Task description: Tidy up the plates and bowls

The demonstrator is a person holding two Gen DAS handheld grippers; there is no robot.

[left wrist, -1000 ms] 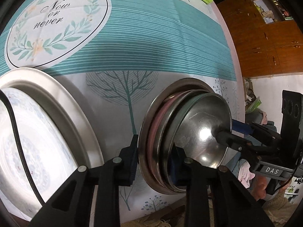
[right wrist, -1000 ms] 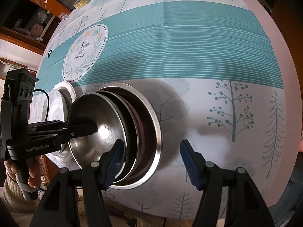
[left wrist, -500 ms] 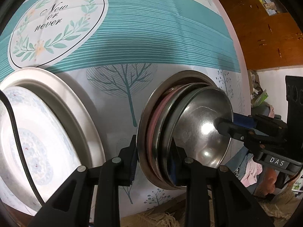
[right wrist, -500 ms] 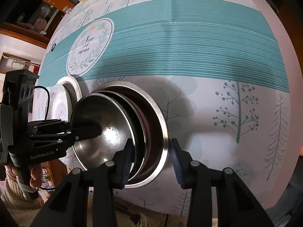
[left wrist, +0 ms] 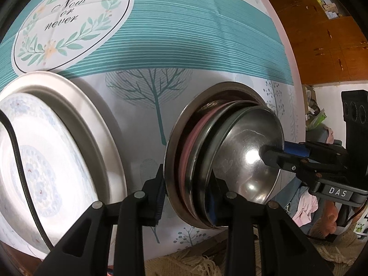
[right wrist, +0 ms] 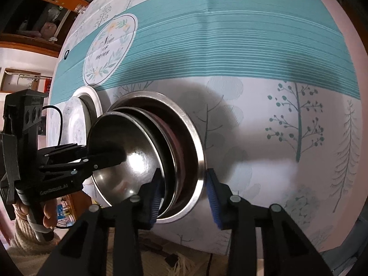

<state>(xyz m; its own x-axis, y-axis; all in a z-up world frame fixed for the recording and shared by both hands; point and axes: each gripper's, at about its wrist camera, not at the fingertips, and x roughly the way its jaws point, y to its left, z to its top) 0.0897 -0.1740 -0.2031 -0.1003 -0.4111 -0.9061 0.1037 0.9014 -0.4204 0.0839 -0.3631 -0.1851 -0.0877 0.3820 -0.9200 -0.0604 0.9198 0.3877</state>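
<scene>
The stack of bowls sits at the table's near edge, at six o'clock of the teal stripe. The left gripper pinches the stack's left rims; the right gripper, jaws just closing, pinches the right rims, likely to lift it level. The plates lie at nine o'clock.
</scene>
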